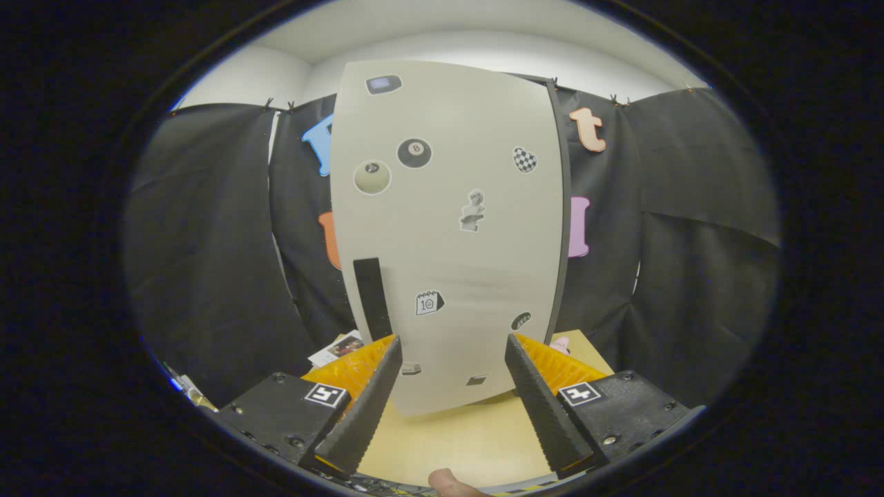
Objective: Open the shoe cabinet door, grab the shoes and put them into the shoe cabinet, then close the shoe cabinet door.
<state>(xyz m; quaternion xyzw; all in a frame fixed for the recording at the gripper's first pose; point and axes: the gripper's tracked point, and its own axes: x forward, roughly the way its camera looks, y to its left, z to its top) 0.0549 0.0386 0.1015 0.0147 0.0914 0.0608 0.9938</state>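
A pale wooden tabletop [456, 442] lies under the gripper, inside a booth hung with black cloth [207, 241] below a white wall and ceiling.

On the tabletop, to the left beyond the left finger, lies some printed paper [336, 348], and a small pink thing [561, 343] peeks out beyond the right finger; what it is cannot be told from here. A fingertip [452, 481] of the person shows at the near edge, below the fingers.

The shoe cabinet door [449, 228] stands upright just ahead of the gripper [452, 348] and hides whatever lies behind it. It is a light grey panel with a dark edge down its right side and a black vertical handle [371, 298] low on its left side. Stickers are scattered over it: a black eight ball [414, 152], a pale ball [372, 177], a chequered heart [525, 159], a small figure [472, 211] and a calendar [429, 302]. The door seems to be closed, though the cabinet body is hidden.

The gripper's fingers are spread wide apart and grasp nothing. The lower part of the door shows between them, and the handle stands just beyond the tip of the left finger, apparently not touching it.
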